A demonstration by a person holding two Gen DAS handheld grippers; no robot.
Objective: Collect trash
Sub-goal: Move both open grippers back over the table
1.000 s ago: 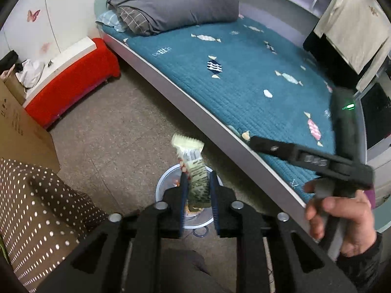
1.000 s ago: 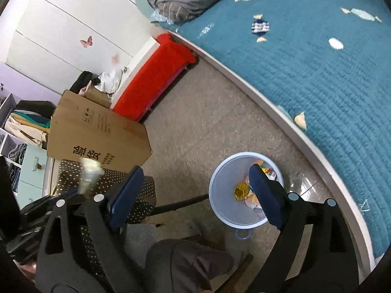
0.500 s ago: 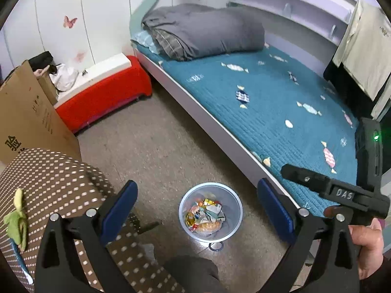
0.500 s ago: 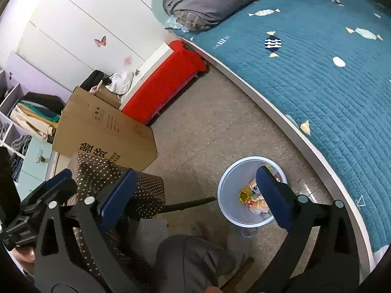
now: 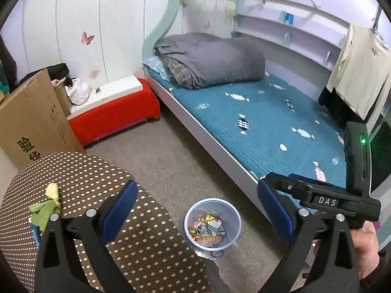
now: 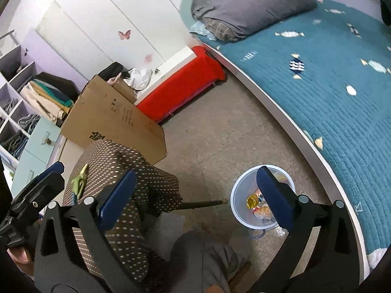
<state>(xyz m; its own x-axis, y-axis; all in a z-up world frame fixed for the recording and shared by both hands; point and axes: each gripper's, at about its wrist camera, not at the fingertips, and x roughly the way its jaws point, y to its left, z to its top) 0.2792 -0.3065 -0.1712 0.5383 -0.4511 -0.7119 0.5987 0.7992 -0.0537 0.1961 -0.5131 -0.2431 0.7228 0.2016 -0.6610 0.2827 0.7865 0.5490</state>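
A second ago my left gripper (image 5: 195,210) was clamped on a pale green snack wrapper above the round translucent-white waste bin (image 5: 212,222). It is now spread wide and empty, and the wrapper is no longer in the grasp. I judge it dropped into the bin, though I cannot pick it out among the litter there. That item is done.

My right gripper (image 6: 195,195) is likewise wide open and holds nothing.

The next candidate is a crumpled yellow-green scrap (image 5: 46,207) on the brown polka-dot cushion (image 5: 136,239), at about nine o'clock in the left wrist view. Its long axis runs roughly from one o'clock to seven o'clock, the pale end uppermost. The bin sits on the floor at six o'clock, mouth upward, near the bed with the teal quilted cover (image 5: 268,127).
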